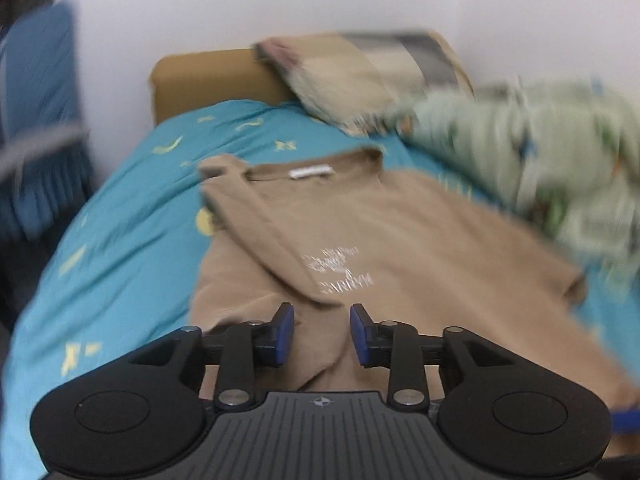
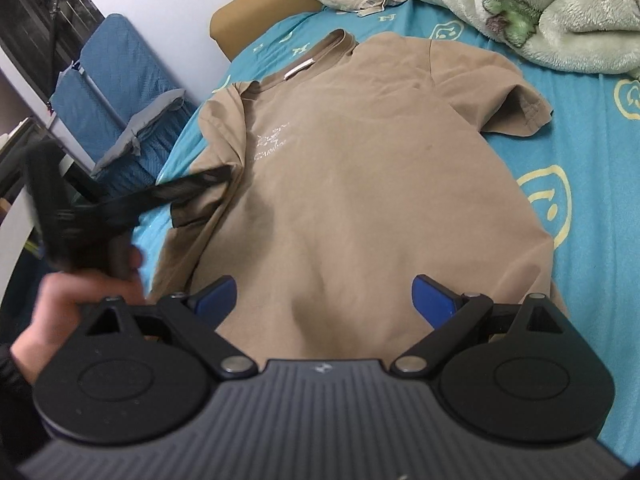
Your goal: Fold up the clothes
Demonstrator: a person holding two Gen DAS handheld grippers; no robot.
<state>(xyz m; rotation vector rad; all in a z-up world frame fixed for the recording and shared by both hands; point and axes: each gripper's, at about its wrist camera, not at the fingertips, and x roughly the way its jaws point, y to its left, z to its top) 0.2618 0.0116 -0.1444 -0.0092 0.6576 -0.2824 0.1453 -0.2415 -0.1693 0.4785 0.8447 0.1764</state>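
A tan T-shirt (image 2: pixel 360 168) with small white chest print lies face up on the turquoise bed sheet (image 2: pixel 580 184), collar at the far end. Its left side and sleeve are folded in over the body (image 1: pixel 260 224); the right sleeve (image 2: pixel 516 108) lies spread out. My left gripper (image 1: pixel 322 334) is open and empty, just above the shirt's lower left part. It shows blurred in the right wrist view (image 2: pixel 168 196), held by a hand. My right gripper (image 2: pixel 324 300) is wide open and empty above the shirt's hem.
A fluffy pale green blanket (image 2: pixel 540 12) is bunched at the far right of the bed. A beige pillow (image 1: pixel 360 80) leans on the tan headboard (image 1: pixel 212 80). Blue quilted fabric (image 2: pixel 116 92) hangs beside the bed on the left. White wall behind.
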